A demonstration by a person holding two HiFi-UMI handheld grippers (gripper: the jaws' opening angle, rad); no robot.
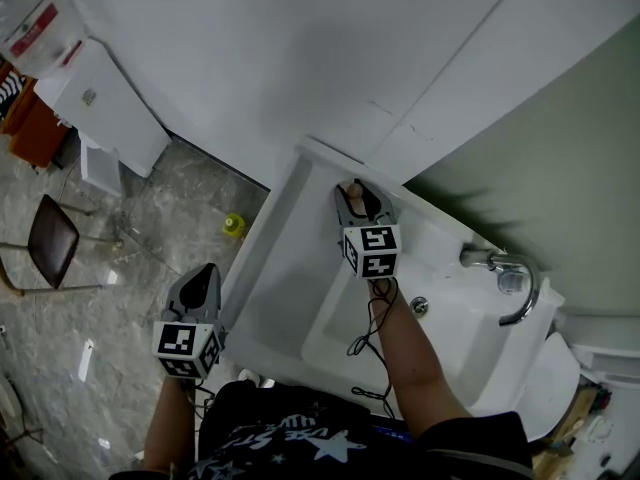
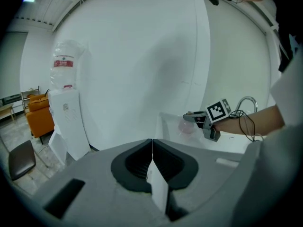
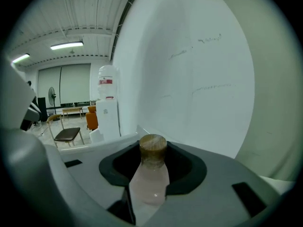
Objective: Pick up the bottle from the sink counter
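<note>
A small pale pink bottle (image 3: 151, 178) with a brown wooden cap stands upright between the jaws of my right gripper (image 3: 152, 183), whose pads sit against its sides. In the head view the right gripper (image 1: 355, 196) reaches to the far left corner of the white sink counter (image 1: 290, 230), and only the bottle's (image 1: 351, 188) cap shows at its tips. The left gripper view shows the same bottle (image 2: 186, 126) from the side. My left gripper (image 1: 203, 278) hangs over the floor left of the counter, jaws together and empty (image 2: 152, 148).
A chrome faucet (image 1: 508, 273) rises at the right of the basin (image 1: 345, 318). A white wall runs behind the counter. On the floor at left are a water dispenser (image 1: 105, 103), a dark chair (image 1: 52, 240) and a small yellow object (image 1: 233, 225).
</note>
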